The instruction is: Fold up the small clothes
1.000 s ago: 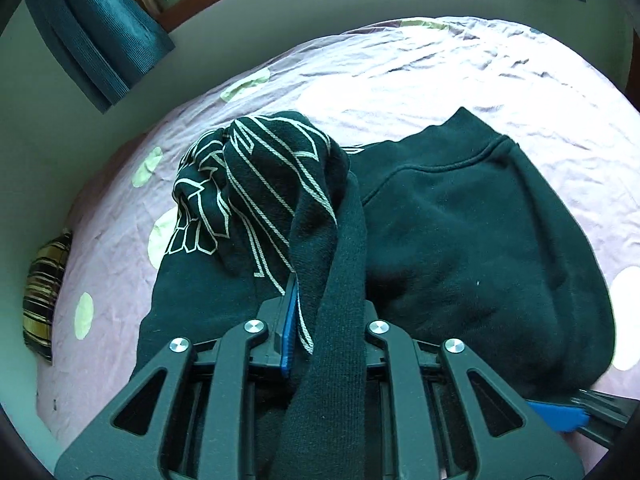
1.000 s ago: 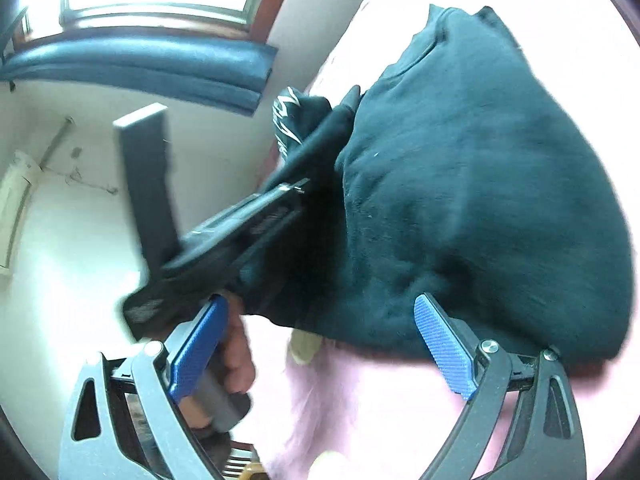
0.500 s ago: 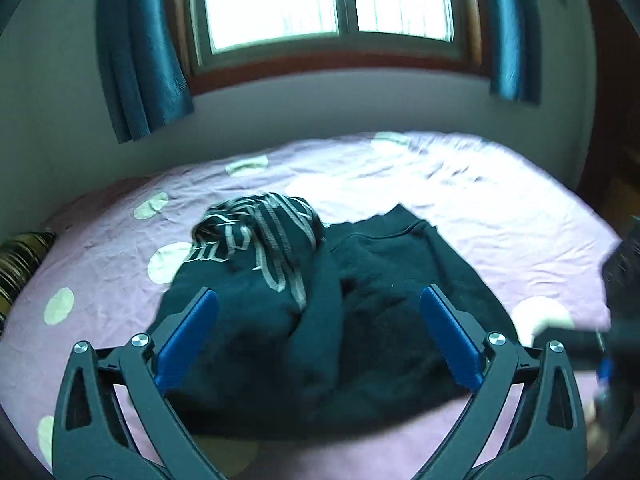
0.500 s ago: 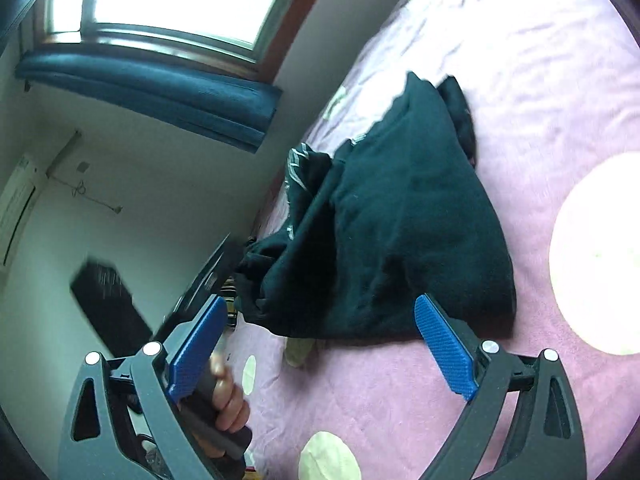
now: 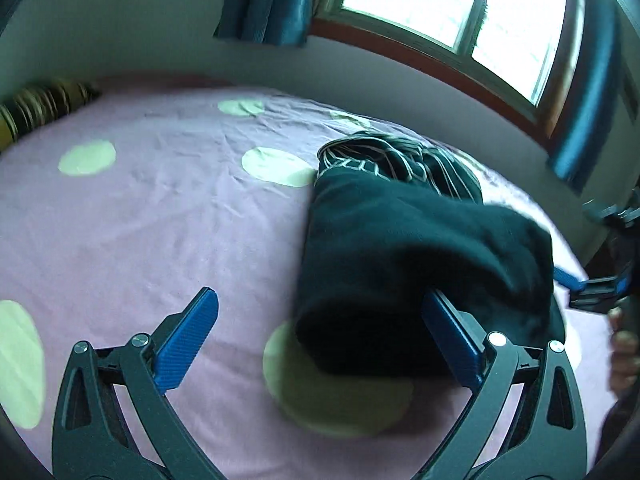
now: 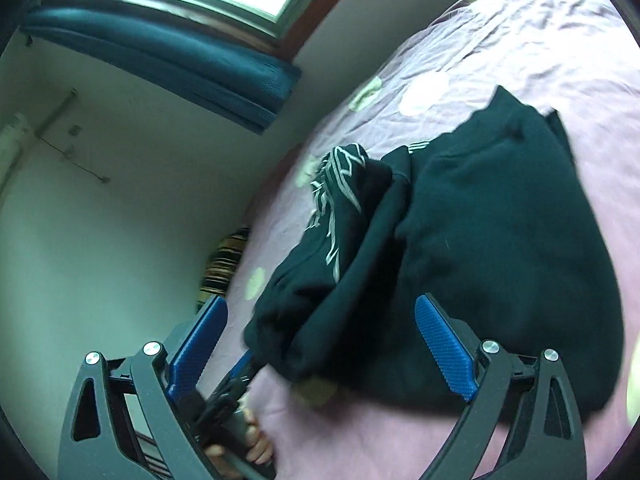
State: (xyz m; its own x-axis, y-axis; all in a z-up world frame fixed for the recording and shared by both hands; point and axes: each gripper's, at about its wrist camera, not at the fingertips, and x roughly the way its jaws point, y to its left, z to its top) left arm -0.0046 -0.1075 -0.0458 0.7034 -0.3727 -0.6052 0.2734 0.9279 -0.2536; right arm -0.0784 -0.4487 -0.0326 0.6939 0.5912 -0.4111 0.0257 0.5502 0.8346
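A dark green sweatshirt [image 5: 420, 256] lies bunched on the lilac bed, its white-line print [image 5: 372, 160] at the far end. My left gripper [image 5: 320, 340] stands open at the garment's near left edge. Its right finger [image 5: 448, 336] touches the cloth and its left finger is over bare sheet. In the right wrist view the sweatshirt [image 6: 500, 260] lies ahead with the printed part [image 6: 340, 184] on top at the left. My right gripper [image 6: 322, 346] is open above the near hem with nothing pressed between its pads. The left gripper [image 6: 236, 380] shows there at the garment's lower left corner.
The lilac bed sheet [image 5: 152, 220] with pale green dots spreads wide to the left. A striped pillow [image 5: 36, 108] lies at the far left edge by the wall. A window [image 5: 460, 4] with teal curtains is behind the bed. A person's hand [image 6: 256, 446] holds the left gripper.
The left gripper let go of the sweatshirt's ribbed band, opened wide, then drew back and swung left along the bed. The right gripper lifted a little; the garment now lies flatter.
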